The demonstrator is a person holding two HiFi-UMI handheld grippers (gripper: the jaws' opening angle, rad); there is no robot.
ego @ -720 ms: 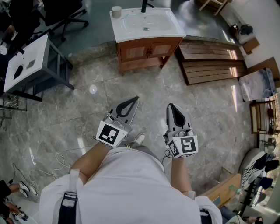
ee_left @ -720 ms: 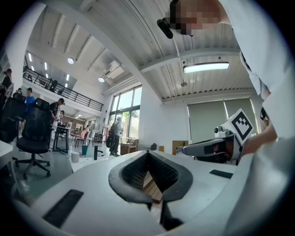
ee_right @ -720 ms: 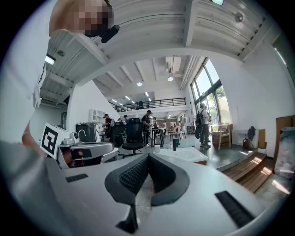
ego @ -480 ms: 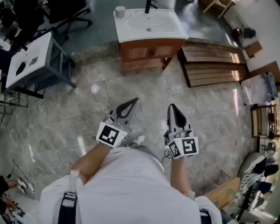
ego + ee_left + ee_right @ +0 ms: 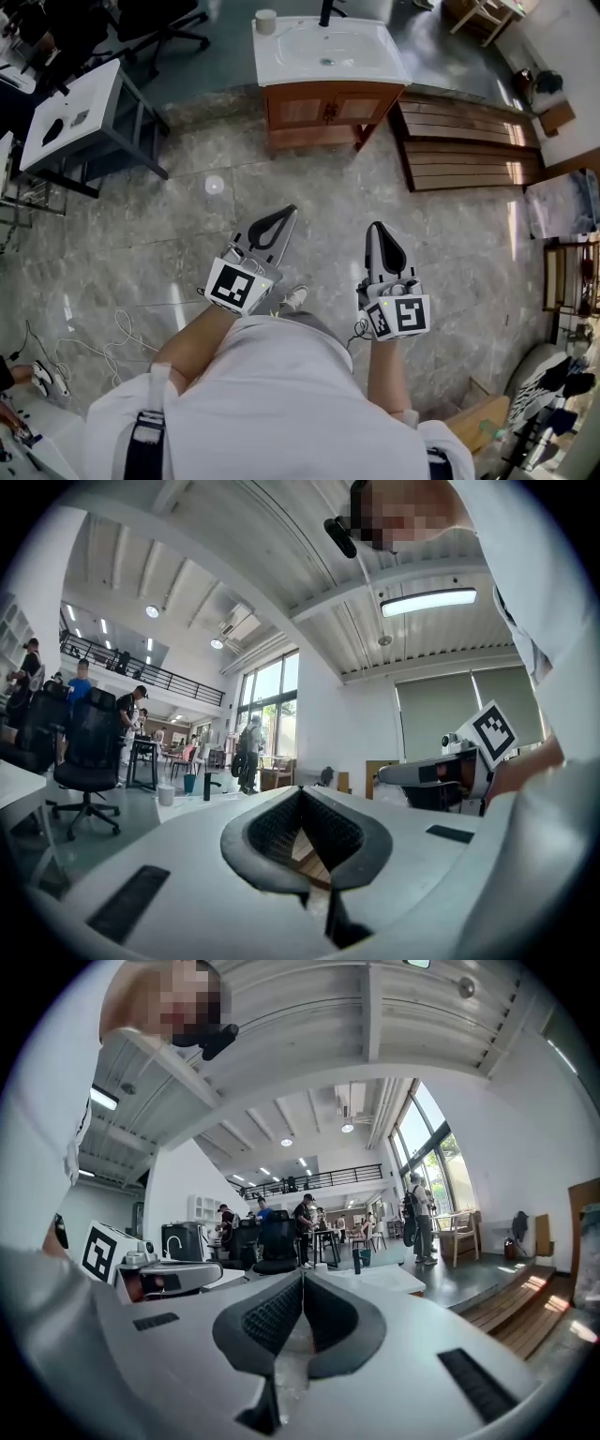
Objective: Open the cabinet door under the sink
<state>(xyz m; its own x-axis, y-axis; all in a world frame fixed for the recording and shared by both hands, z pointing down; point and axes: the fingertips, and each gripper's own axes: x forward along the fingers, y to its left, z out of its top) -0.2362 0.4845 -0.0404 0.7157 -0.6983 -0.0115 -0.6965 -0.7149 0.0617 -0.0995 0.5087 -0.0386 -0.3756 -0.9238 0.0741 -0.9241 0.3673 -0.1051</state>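
At far left a white table stands on the stone floor. The left hand-held gripper is clenched, tips meeting on nothing, held low in front of the person. Ahead, well apart from both tools, sits the sink on its wooden cabinet, both doors shut. The right hand-held gripper is likewise clenched and empty. Wooden slats lie to the right. Over the last moment the cabinet has drifted slightly rightward in the head view while the grippers kept their pose. This looks like the approach, with the door still to be reached.
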